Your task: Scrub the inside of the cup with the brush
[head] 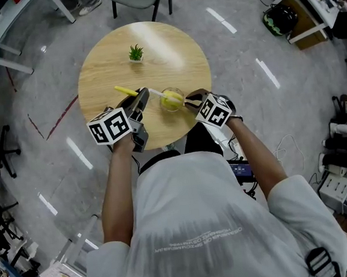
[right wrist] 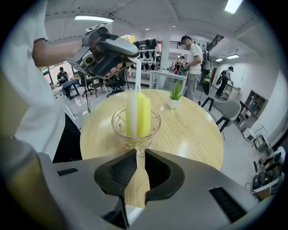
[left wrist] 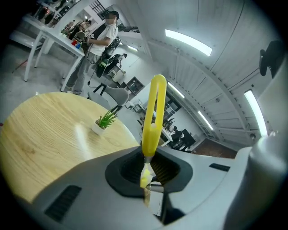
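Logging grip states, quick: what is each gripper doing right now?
Left gripper: tongs closed on the yellow long-handled sponge brush.
Right gripper: tongs closed on the clear glass cup, by its handle.

Table: directly in front of the person.
Cup: upright on the table, near its front edge, slightly right of centre.
Brush: head inside the cup, handle slanting up and out to the left.
Plant: on the table behind the cup, well apart from it.
Left gripper: left of the cup, clamped on the brush handle.
Right gripper: just right of the cup, gripping its near side.
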